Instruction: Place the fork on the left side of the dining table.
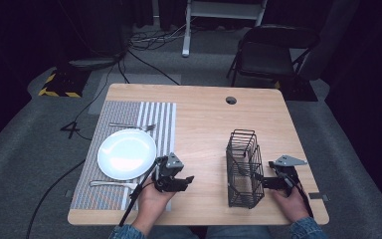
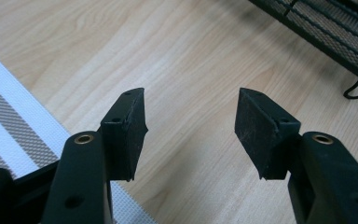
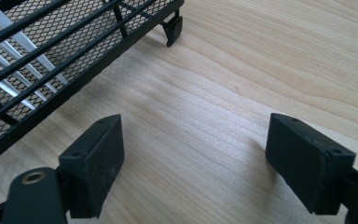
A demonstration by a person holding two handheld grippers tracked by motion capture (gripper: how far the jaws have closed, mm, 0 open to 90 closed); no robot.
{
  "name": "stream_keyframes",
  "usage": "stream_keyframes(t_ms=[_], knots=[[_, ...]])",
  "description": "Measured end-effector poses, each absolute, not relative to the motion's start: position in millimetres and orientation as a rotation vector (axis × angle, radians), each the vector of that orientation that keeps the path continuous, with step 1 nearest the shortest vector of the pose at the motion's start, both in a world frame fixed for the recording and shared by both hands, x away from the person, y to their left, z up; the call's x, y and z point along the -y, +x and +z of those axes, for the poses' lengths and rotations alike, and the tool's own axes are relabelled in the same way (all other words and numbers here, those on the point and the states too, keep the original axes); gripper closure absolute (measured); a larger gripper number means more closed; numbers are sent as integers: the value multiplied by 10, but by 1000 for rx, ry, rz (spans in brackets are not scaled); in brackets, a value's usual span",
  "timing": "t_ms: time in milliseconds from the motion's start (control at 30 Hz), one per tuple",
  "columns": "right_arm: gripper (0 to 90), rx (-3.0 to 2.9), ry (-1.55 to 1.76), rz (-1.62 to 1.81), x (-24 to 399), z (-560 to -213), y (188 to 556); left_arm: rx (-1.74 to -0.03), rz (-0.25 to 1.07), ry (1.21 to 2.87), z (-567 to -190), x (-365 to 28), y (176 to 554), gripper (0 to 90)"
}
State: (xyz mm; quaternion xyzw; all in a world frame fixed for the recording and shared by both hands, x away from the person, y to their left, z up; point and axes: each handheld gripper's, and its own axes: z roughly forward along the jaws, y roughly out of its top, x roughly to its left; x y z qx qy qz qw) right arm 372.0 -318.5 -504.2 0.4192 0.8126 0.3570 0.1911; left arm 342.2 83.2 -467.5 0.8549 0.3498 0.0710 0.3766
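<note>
**Two Open Tongs Wait on the Table**

A person holds a pair of tongs in each hand over a wooden table (image 1: pixel 204 114).

The left gripper (image 1: pixel 185 180) sits low by the near edge. Its two black jaws are spread wide apart, with nothing between them but bare wood. Just to its left lies a striped mat (image 1: pixel 156 117). On the mat sits a round white plate (image 1: pixel 126 153), very near the left gripper. One fork (image 1: pixel 132 126) lies on the mat past the plate, on the far side. Another fork (image 1: pixel 110 184) lies on the near side of the plate, close to the left gripper.

The right gripper (image 1: pixel 262 180) is also spread wide and holds nothing. It points at a black wire basket (image 1: pixel 242 167), which stands upright between the two grippers. The basket is just in front of the right gripper's jaws. Whether they touch it is hard to tell.

Past the table stands a dark folding chair (image 1: pixel 271 52).
</note>
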Motion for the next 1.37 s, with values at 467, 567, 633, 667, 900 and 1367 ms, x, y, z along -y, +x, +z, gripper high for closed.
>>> stream_keyframes(t_ms=[467, 567, 633, 667, 900, 1367], knots=[[195, -2283, 1178, 1003, 3186, -5042, 3720, -838, 179, 2306, -4839, -543, 3371, 421], [195, -2283, 1178, 1003, 3185, -5042, 3720, -829, 189, 2321, -4864, -491, 3355, 416], [195, -2282, 1178, 1003, 3185, -5042, 3720, -827, 192, 2325, -4884, -459, 3349, 406], [195, -2282, 1178, 1003, 3185, -5042, 3720, -824, 193, 2329, -4902, -436, 3342, 399], [195, -2283, 1178, 1003, 3185, -5042, 3720, -807, 260, 2317, -4958, -298, 3251, 343], [194, -2283, 1176, 1003, 3185, -5042, 3719, -882, 311, 2248, -5036, -152, 3218, 152]])
